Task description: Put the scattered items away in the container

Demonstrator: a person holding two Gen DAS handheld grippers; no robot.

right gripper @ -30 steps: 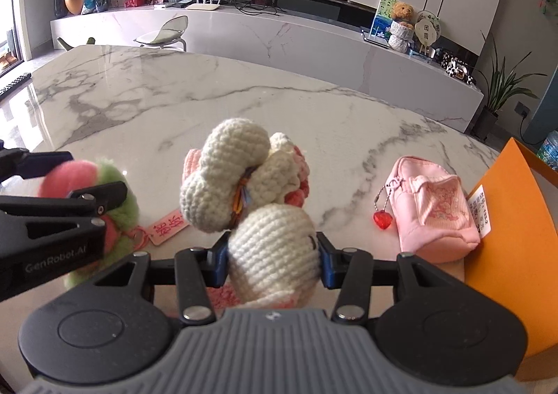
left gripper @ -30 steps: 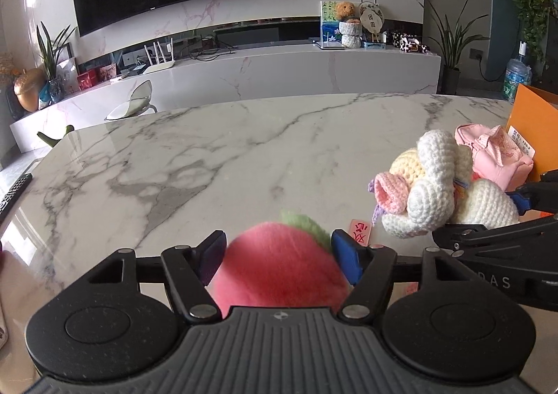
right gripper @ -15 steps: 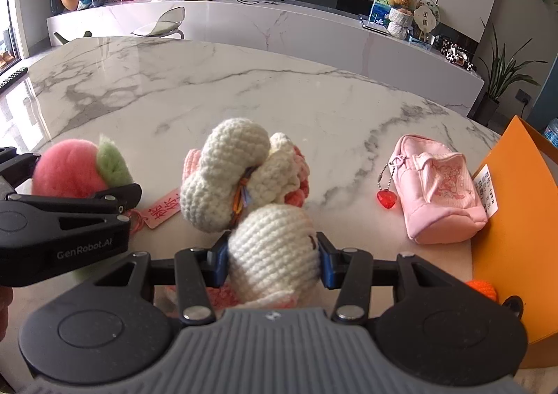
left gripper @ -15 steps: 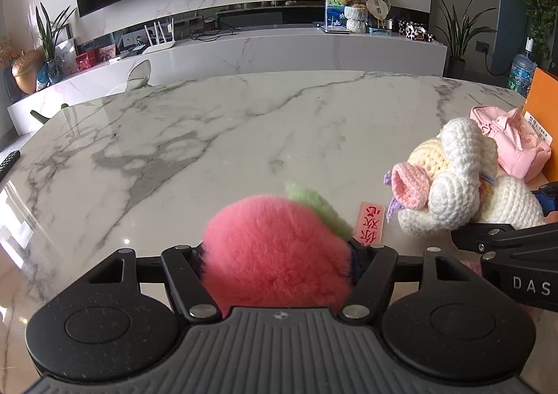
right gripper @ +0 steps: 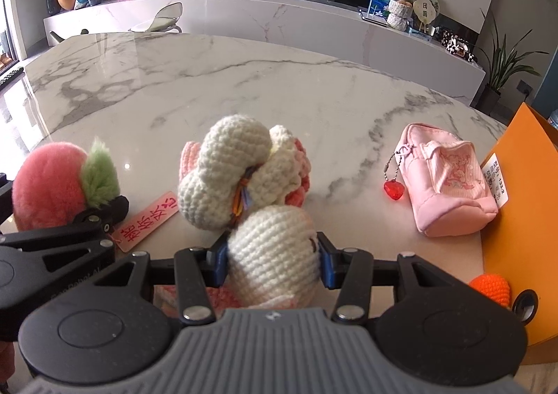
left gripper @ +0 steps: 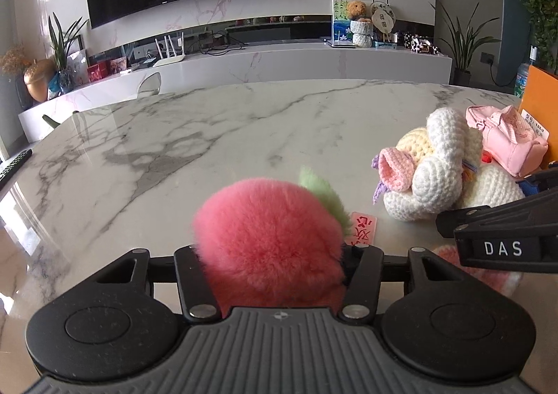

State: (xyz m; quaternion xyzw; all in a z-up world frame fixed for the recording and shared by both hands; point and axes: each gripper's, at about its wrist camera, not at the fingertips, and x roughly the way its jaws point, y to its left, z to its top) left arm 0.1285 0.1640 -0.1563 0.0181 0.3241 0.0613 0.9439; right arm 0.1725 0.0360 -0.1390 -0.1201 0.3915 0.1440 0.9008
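Observation:
My left gripper (left gripper: 270,254) is shut on a fluffy pink peach toy (left gripper: 268,237) with a green leaf and a pink tag (left gripper: 362,230); it is held above the marble table (left gripper: 209,149). The peach also shows at the left of the right wrist view (right gripper: 52,188). My right gripper (right gripper: 272,254) is shut on a white crocheted doll (right gripper: 272,247), which also shows in the left wrist view (left gripper: 439,167). An orange box (right gripper: 523,219) stands at the right.
A pink mini backpack (right gripper: 450,181) with a red heart charm (right gripper: 392,190) lies by the orange box. A small orange crocheted piece (right gripper: 490,289) sits at the box's near edge. A white sideboard (left gripper: 279,62) stands beyond the table.
My left gripper has closed on the peach toy and lifted it off the table. My right gripper has kept its hold on the crocheted doll and raised slightly.

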